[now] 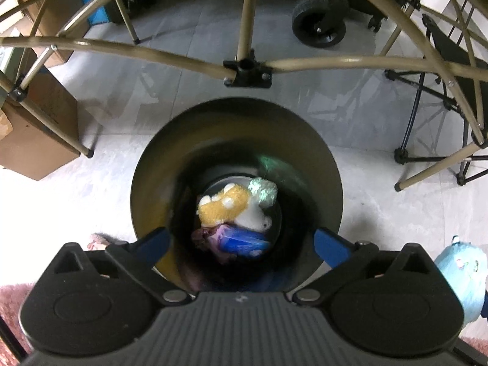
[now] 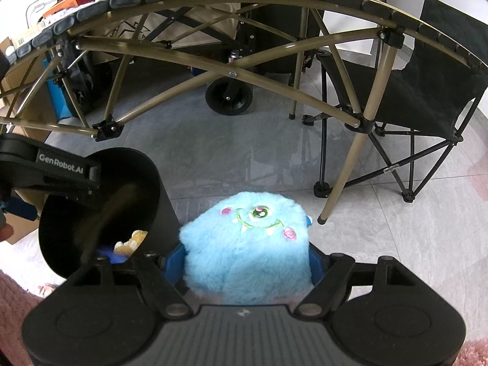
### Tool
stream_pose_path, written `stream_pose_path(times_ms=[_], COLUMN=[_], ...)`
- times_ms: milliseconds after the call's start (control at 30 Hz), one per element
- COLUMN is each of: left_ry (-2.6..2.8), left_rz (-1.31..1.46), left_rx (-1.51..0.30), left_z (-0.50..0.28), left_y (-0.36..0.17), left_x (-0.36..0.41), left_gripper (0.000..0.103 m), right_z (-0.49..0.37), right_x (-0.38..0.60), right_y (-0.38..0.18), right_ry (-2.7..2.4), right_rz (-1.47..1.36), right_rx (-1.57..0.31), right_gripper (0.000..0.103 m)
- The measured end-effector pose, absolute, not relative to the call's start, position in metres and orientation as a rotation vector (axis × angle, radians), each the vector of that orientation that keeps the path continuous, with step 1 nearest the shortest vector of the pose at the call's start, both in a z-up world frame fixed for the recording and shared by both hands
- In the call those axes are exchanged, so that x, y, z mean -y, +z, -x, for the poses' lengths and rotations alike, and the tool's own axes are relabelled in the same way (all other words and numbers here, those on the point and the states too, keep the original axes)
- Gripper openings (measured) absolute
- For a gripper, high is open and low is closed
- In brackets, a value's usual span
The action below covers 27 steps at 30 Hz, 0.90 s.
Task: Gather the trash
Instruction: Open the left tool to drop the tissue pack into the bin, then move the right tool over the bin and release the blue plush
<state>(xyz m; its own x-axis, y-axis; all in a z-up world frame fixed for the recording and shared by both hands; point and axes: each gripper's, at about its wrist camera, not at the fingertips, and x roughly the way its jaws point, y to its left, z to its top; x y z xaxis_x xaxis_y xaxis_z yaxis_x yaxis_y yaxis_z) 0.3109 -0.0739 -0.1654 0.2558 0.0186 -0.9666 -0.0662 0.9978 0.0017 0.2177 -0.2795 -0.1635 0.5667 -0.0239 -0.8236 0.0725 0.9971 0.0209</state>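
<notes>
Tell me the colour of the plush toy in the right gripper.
Light blue plush toy, clearest in the right wrist view.

Our left gripper (image 1: 241, 244) points steeply down with its 2 blue fingers (image 1: 154, 244) spread wide and nothing pressed between them. In the right wrist view its black body reaches in from the left edge. Our right gripper (image 2: 247, 262) tilts downward, its blue pads (image 2: 174, 260) closed against a furry blue toy (image 2: 247, 244); their tips seem buried in the fur.

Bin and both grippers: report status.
Left gripper open above black bin, empty. Right gripper shut on blue plush monster. Bin mouth unobstructed.
</notes>
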Motion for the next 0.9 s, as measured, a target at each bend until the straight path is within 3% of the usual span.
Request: stream_pose_path(times_ms=[900], left_ry=[0.102], left_rz=[0.013], left_rx=[-1.304], left_z=[-0.303], left_y=[-0.161], left_x=[0.043], left_gripper=[0.103], right_z=[-0.215], right_x=[0.274], right_y=[-0.161], right_ry=[-0.035], right_rz=[-0.044], right_rx=[-0.969], right_gripper=[0.076])
